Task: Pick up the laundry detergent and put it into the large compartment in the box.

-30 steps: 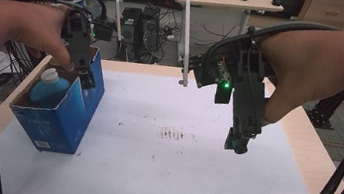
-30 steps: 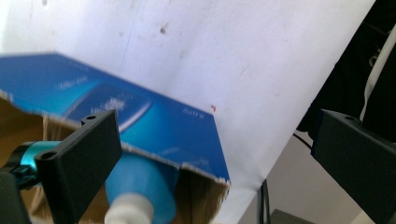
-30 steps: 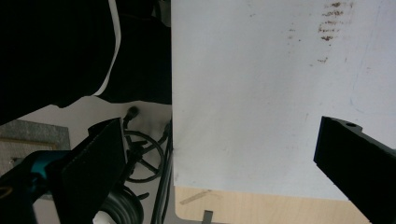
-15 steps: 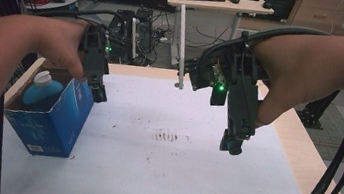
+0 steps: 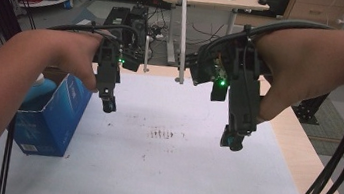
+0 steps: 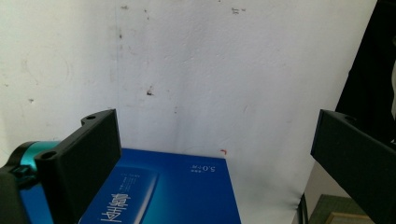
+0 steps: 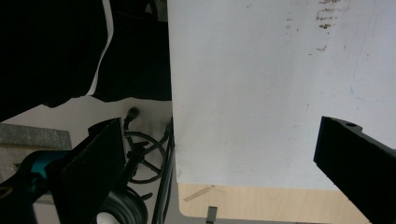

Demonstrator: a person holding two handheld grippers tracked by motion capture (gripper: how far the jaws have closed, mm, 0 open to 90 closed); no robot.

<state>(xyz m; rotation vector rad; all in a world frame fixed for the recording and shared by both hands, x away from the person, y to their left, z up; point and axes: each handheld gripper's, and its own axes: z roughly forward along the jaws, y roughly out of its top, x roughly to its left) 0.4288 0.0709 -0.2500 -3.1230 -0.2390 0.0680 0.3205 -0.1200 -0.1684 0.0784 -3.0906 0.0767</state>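
White sheeting (image 5: 169,177) covered the table, with desks and tangled cables crowding the room beyond its far edge. Above that sheet the left gripper (image 5: 108,103) hung in a hand (image 5: 71,58), its tips pointing down and clear of the surface. In the left gripper view its two black jaws stood wide apart with bare white sheet between them, gripping nothing and touching nothing. Just beside this gripper, on its outer side and a little lower, stood the blue box (image 5: 54,117), open at the top, with a blue bottle (image 5: 38,90) upright inside it; the box's printed face (image 6: 173,196) showed below the jaws in the left gripper view. Well apart on the other side, the right gripper (image 5: 234,138) was held by the other hand (image 5: 295,68) over the sheet, near a patch of dark smudges (image 5: 165,134). Its jaws likewise stood wide apart and empty, with the sheet and the wooden table edge (image 7: 261,200) between them.
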